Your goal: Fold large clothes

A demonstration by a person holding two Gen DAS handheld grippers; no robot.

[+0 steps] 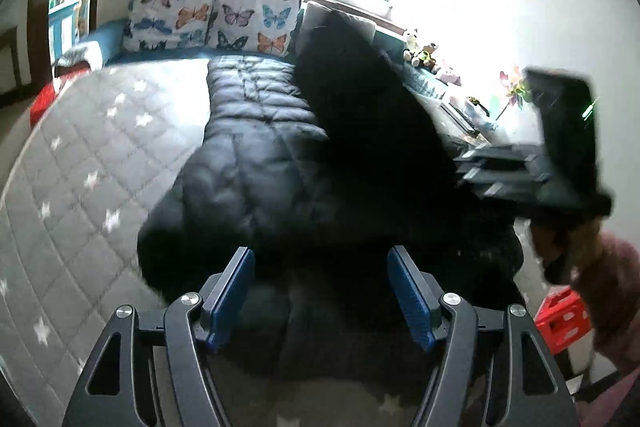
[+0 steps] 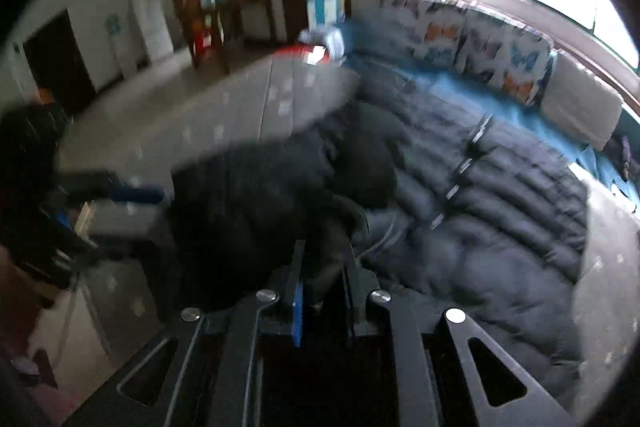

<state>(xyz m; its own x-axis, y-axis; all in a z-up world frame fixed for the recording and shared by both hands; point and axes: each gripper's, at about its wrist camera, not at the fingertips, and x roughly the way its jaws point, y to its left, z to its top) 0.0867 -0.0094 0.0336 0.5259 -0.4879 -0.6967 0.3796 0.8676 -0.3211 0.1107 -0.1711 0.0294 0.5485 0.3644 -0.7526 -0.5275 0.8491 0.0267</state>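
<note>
Right tool [image 2: 322,291] apparently pinches the black coat [image 2: 500,195]; left tool [image 1: 322,291] above it.

Black gripper [image 1: 320,293] frames, blue pads [image 1: 234,291], silver screws.

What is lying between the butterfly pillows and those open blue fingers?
The left wrist view shows only the dark puffer coat between the butterfly pillows and the left gripper, spread on the grey star-print mattress.
</note>
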